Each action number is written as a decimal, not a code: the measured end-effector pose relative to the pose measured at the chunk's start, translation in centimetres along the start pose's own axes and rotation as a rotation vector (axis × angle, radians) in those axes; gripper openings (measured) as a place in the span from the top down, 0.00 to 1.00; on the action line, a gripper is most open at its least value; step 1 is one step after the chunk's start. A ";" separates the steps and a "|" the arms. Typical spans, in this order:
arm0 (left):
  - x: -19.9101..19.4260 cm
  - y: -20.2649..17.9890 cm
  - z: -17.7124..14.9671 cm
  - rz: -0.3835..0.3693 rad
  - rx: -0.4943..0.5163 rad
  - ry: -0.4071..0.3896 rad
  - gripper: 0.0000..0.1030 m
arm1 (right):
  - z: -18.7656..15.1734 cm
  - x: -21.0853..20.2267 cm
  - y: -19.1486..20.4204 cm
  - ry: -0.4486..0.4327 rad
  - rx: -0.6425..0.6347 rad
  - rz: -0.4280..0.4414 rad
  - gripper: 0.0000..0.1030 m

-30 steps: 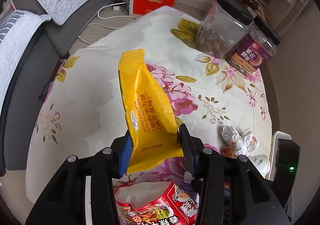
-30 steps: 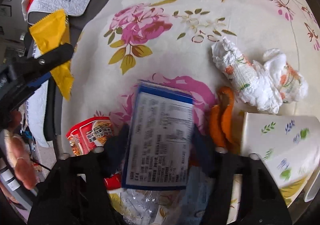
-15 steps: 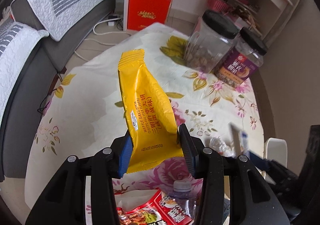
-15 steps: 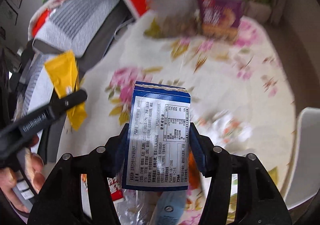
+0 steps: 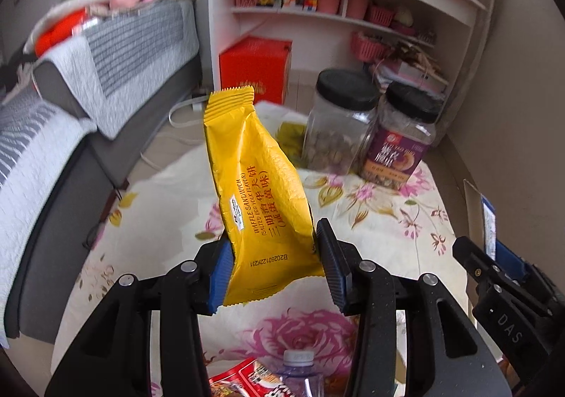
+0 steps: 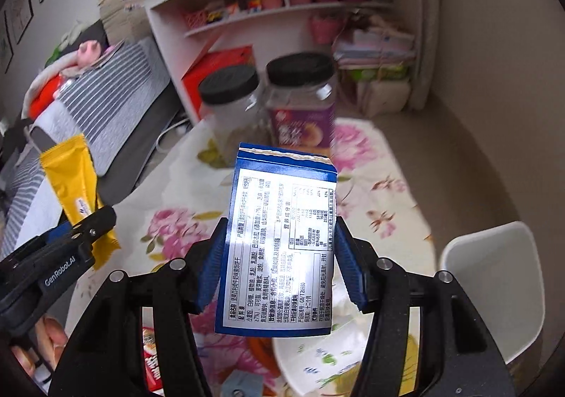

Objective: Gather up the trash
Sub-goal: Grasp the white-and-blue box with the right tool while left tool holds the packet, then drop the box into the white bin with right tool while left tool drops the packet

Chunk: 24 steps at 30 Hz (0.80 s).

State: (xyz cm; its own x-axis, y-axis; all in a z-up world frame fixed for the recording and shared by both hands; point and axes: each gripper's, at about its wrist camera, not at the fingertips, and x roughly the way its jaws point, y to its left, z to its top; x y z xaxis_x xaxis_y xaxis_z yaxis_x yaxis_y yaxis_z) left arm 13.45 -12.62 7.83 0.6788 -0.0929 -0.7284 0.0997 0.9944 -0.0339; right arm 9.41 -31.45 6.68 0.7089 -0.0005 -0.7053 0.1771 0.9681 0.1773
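Left tongs (image 5: pixel 273 270) clamp a yellow wafer wrapper (image 5: pixel 259 196), held upright above the floral worktop (image 5: pixel 388 213). Right tongs (image 6: pixel 280 264) grip a blue carton (image 6: pixel 280 241), likewise raised over the worktop.

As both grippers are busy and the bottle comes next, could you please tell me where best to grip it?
Take the purple bottle just under its white cap, coming down from above. It stands roughly upright with the neck clear, while the red wrapper crowds its left side.
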 end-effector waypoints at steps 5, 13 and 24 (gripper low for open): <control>-1.1 -2.0 -0.1 0.004 0.038 -0.049 0.56 | 0.2 -1.7 -0.6 -0.088 -0.030 -0.061 0.47; -2.1 -4.8 -0.6 -0.008 0.079 -0.076 0.55 | 0.2 -3.6 -1.9 -0.151 -0.045 -0.119 0.46; -2.9 -8.7 -1.4 -0.044 0.117 -0.080 0.55 | 0.0 -5.4 -5.2 -0.165 -0.009 -0.156 0.46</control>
State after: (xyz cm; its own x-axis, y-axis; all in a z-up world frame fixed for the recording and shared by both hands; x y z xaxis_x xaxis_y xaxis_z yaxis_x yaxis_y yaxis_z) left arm 9.59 -20.89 9.31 0.7269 -0.1447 -0.6713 0.2115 0.9772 0.0184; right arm 4.72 -36.49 9.56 0.7754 -0.1908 -0.6019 0.2876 0.9553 0.0678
